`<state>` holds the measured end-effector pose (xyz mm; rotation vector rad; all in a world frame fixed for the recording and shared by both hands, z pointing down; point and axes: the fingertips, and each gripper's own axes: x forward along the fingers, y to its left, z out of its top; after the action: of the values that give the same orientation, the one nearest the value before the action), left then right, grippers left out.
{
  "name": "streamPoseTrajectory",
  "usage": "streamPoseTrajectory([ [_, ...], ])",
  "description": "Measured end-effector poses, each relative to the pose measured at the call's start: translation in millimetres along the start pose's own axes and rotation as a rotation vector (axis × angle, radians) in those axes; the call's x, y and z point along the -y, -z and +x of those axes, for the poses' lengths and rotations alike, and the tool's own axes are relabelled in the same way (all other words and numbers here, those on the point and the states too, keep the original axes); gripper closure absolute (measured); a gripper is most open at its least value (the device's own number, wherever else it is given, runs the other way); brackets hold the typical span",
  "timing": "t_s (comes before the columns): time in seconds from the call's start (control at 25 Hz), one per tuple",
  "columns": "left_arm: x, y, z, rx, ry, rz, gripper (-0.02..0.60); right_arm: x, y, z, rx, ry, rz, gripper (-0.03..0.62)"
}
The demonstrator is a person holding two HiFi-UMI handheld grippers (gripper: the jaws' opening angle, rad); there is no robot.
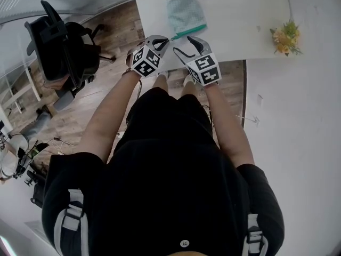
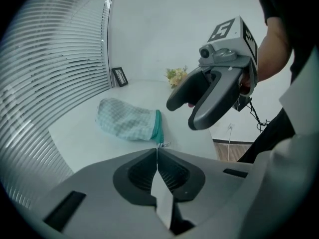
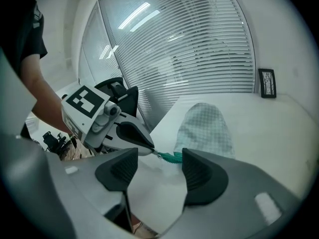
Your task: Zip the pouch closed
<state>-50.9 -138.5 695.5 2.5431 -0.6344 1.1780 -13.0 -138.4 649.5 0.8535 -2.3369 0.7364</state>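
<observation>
The jaws of the left gripper stand together, pad against pad. Their tips meet the left end of the zipper band and appear to pinch it there. A small metal zipper pull shows just beside the tips, outside the pads, at that same end of the band.

The pouch lies flat on the white table. Its checked body extends away from the zipper band on the side far from the person, and the band forms its near edge. In the head view the band's long axis runs across the person's front, from the pinched left end up and to the right. It is not aligned with either gripper's pointing direction.

The jaws of the right gripper stand apart with nothing between the pads. They hang just short of the zipper band, on its near side and to the right of its pinched end. In the right gripper view the band's left end and the left gripper's tips show in the gap, beyond the pads.

Judgement: the left gripper anchors the band's end. The right gripper is the free one and the nearer to the pull. To close on the pull it must advance toward the band's left end, then travel along the band's axis to the right.
</observation>
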Motion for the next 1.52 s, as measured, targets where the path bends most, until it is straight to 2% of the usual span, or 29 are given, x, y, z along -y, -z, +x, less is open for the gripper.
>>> streamPoseTrajectory([
  [0.24, 9.3, -22.4, -10.8, 0.039, 0.01, 0.003, 0.569, 0.8, 12.5, 3.0, -0.065, 0.02, -0.013, 0.323],
  [0.68, 11.7, -35.8, -16.2, 0.061, 0.012, 0.002, 0.571, 2.3, 16.5, 11.8, -0.105, 0.03, -0.001, 0.417],
  [0.92, 10.9, -37.1, -17.9, 0.067, 0.008, 0.002, 0.571, 3.7, 19.2, 14.6, -0.125, 0.037, 0.0, 0.483],
  [1.08, 12.4, -34.0, -17.2, 0.062, 0.007, 0.001, 0.571, 3.6, 19.6, 15.8, -0.124, 0.033, 0.003, 0.57],
  [1.52, 10.8, -19.2, -16.9, 0.038, -0.006, 0.043, 0.571, -2.3, 26.0, 25.7, -0.152, 0.014, 0.025, 0.58],
])
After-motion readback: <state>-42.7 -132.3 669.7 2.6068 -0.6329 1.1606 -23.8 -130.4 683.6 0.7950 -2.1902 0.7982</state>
